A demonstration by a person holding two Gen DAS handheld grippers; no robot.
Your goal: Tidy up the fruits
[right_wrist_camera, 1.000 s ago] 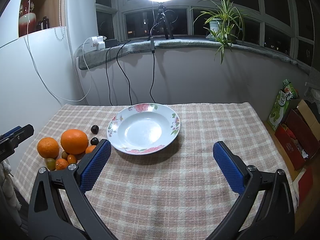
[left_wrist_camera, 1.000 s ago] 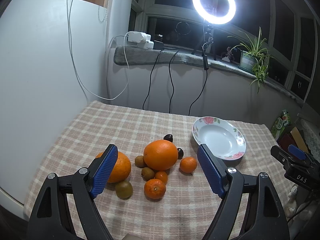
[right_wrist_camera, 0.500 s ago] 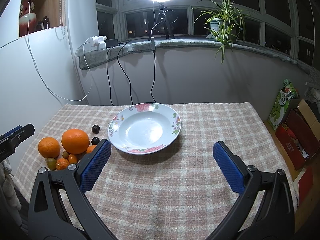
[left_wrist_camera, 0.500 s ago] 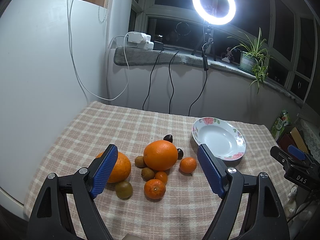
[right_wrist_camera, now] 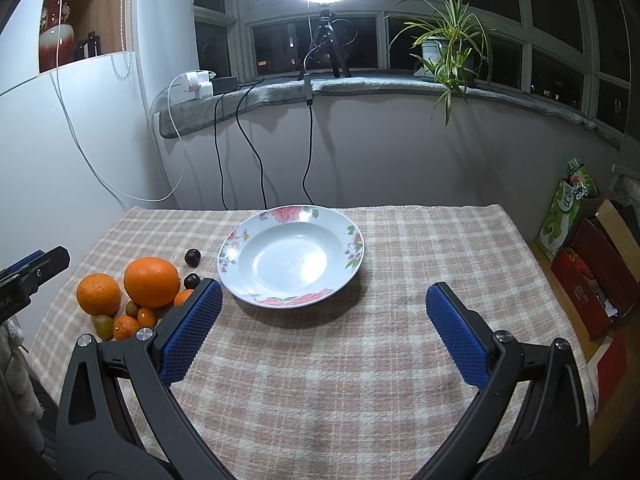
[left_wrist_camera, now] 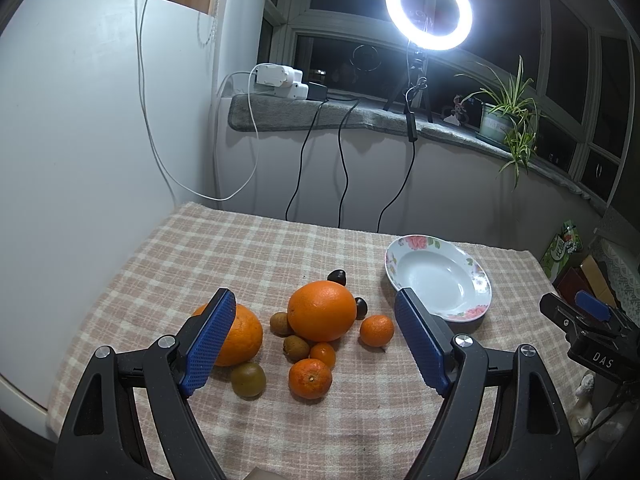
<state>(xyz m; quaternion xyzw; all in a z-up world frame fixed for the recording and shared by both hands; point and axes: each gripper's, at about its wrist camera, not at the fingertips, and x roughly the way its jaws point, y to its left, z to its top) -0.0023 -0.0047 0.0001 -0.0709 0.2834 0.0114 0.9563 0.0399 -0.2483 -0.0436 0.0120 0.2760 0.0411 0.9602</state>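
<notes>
Left gripper spread wide and empty, poised above the checked tablecloth with the fruit cluster framed between its blue pads. Largest orange at the middle of the cluster; second orange to its left, partly hidden behind the left pad. Greenish round fruit just in front of that second orange. Three small mandarins close by: one nearest the camera, a smaller one touching or almost touching the big orange, a third off to the right, apart from the rest. Two small brown fruits tucked against the big orange's left and front. Two dark, glossy small fruits, one behind the big orange, one at its right flank. Empty floral-rimmed plate right of the cluster, near but not touching any fruit. Right gripper likewise open and holding nothing, hovering over bare cloth in front of the plate, fruit off to its left. Lit ring light on a tripod on the windowsill, potted plant further right.
</notes>
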